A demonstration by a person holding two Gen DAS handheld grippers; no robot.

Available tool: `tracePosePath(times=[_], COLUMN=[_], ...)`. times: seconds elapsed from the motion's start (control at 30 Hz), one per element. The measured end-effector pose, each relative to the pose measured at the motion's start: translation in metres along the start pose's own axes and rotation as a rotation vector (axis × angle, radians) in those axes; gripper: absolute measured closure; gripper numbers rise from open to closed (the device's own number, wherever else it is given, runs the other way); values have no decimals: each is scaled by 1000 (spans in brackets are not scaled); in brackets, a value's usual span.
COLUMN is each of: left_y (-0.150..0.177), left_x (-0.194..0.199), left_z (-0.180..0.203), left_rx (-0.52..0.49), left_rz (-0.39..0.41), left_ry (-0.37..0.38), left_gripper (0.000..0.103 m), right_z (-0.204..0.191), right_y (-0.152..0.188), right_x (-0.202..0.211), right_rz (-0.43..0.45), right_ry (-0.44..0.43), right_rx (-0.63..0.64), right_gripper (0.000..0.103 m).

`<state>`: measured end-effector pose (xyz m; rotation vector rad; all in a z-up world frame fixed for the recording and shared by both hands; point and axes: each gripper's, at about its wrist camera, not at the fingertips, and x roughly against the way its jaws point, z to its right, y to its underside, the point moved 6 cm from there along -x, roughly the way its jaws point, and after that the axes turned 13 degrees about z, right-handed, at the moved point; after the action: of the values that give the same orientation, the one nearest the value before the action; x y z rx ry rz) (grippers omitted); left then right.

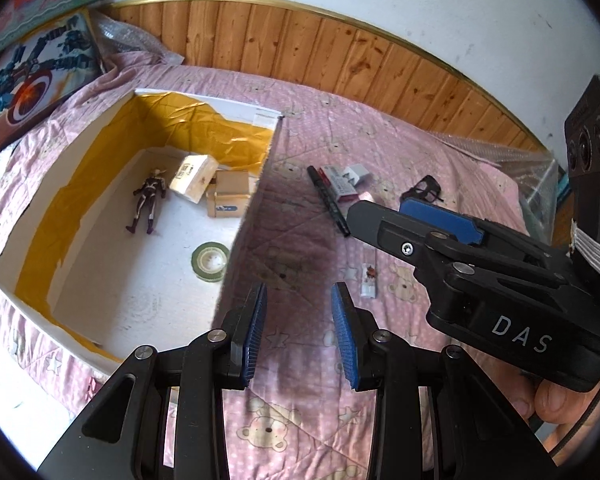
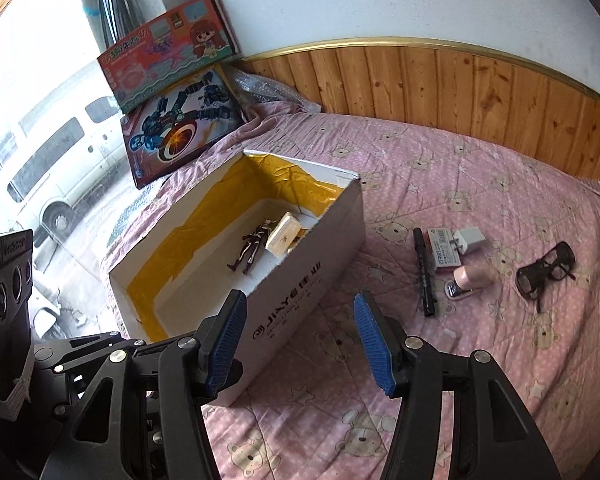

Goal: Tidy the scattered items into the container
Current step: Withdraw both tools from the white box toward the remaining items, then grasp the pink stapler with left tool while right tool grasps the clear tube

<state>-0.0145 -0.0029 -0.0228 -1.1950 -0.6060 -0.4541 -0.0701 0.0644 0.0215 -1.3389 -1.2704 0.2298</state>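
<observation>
A white cardboard box (image 1: 204,100) lined with yellow paper lies on the pink bedspread. Inside it are a dark action figure (image 1: 148,200), a white packet (image 1: 194,178), a small brown carton (image 1: 230,196) and a green tape roll (image 1: 210,260). To the right of the box lie a black marker (image 2: 424,272), a red-and-white pack (image 2: 444,252), a white charger (image 2: 470,240), a pink bottle (image 2: 474,276) and black glasses (image 2: 544,272). My left gripper (image 1: 300,332) hovers open over the bedspread beside the box's right wall. My right gripper (image 2: 300,340) is open and empty above the box's near corner (image 2: 312,276).
Two colourful toy boxes (image 2: 180,128) lean in the far left corner by a window. A wood-panelled wall (image 2: 460,84) runs behind the bed. A small white packet (image 1: 369,280) lies on the bedspread near my left gripper. Bubble wrap (image 1: 500,148) sits at the far right.
</observation>
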Motion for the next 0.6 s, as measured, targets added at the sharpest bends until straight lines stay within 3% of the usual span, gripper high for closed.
tracePosePath(times=[0.2, 0.6], left_y=[7, 26], left_x=[-11, -78], left_z=[30, 61], left_rx=[-42, -21], left_rz=[-27, -176], left_ry=[47, 107], left_gripper=[68, 66], right_z=[58, 131], right_y=[32, 97], right_x=[24, 11], right_rz=[22, -69], right_ry=[64, 163], right_rx=[-148, -270], right_gripper=[54, 64])
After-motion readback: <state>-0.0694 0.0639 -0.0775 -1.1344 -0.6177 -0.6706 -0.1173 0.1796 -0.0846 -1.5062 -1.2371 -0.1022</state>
